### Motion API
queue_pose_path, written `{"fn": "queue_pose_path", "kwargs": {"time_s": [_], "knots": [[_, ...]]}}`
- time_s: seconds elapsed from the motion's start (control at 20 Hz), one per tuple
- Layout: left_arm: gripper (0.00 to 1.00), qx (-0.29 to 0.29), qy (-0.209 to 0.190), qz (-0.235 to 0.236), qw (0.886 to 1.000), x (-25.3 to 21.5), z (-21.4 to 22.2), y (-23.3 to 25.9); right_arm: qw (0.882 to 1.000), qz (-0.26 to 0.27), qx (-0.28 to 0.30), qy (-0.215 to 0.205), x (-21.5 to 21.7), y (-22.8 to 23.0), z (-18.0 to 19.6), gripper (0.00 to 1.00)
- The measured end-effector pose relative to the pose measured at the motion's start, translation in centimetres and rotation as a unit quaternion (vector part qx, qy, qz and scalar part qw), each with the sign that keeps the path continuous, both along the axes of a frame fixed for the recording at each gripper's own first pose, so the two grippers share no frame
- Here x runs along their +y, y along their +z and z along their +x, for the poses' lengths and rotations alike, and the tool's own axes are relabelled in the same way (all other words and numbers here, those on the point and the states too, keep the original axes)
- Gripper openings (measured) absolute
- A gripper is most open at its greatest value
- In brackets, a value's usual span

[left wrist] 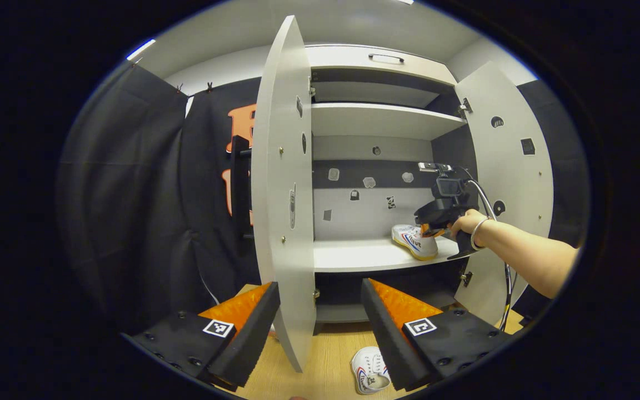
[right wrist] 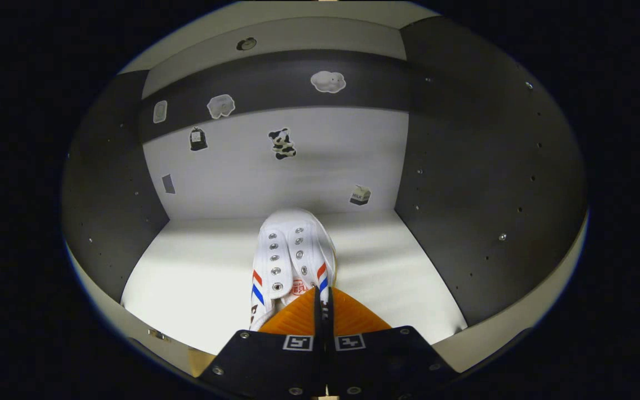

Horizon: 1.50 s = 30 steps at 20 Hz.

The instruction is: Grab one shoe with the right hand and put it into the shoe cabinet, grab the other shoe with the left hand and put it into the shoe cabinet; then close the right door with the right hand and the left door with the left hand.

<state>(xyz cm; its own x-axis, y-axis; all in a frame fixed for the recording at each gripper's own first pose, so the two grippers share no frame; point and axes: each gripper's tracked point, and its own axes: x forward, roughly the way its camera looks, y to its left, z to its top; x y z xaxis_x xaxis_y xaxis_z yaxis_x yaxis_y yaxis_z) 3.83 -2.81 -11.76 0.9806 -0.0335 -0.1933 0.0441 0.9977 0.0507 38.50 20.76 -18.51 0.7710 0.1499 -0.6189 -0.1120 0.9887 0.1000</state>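
While the right gripper [right wrist: 323, 297] holds the first shoe [right wrist: 292, 253] over the white middle shelf [right wrist: 186, 278] of the shoe cabinet [left wrist: 381, 119], the task stands at its first placing step. Seen from the right gripper view, its fingers are pressed nearly together on the heel edge of the shoe, whose toe points at the back wall; whether the sole already rests on the shelf is hard to tell. From the left gripper view the same gripper [left wrist: 428, 226], held by a hand [left wrist: 467, 223], reaches in by the open right door [left wrist: 511, 183]. The left gripper [left wrist: 320, 316] hangs low in front of the open left door [left wrist: 284, 183], its fingers wide apart and holding nothing. The second shoe [left wrist: 370, 378] lies on the wooden floor [left wrist: 320, 355] just beside the left gripper's fingers. Next, most likely, the right fingers must part and draw back clear of the shelf, then the left gripper drops onto the floor shoe. Writing shows on the shoes' sides and tongue, and on a small carton sticker [right wrist: 360, 195] on the back wall, but all too small to read
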Motion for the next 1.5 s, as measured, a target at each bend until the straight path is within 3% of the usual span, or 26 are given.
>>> {"fn": "queue_pose_path", "kwargs": {"time_s": [0.15,0.35,0.75,0.95,1.3,1.5], "knots": [[0.96,-0.003,0.0,0.001,1.0,-0.1,-0.2,0.2,1.0,0.002,-0.019,0.002,-0.3,0.9,-0.3,0.15],[0.96,-0.007,-0.004,0.001,1.0,-0.8,-1.0,0.7,0.998,0.01,-0.069,0.008,-0.8,4.8,-2.4,0.27],[0.96,0.005,-0.024,-0.005,1.0,-3.2,-2.9,-0.1,0.985,0.028,-0.167,0.017,-2.6,10.0,-11.9,0.73],[0.96,0.027,-0.032,-0.01,0.999,-4.3,-3.5,-2.0,0.979,0.025,-0.201,0.029,-3.7,10.8,-17.1,0.88],[0.96,0.076,-0.039,-0.001,0.996,-5.4,-2.1,-9.1,0.975,0.009,-0.219,0.028,-7.6,9.1,-24.7,0.93],[0.96,0.125,-0.055,-0.005,0.991,-6.8,-1.6,-15.9,0.973,-0.016,-0.23,0.021,-9.6,7.7,-26.2,0.93]]}}
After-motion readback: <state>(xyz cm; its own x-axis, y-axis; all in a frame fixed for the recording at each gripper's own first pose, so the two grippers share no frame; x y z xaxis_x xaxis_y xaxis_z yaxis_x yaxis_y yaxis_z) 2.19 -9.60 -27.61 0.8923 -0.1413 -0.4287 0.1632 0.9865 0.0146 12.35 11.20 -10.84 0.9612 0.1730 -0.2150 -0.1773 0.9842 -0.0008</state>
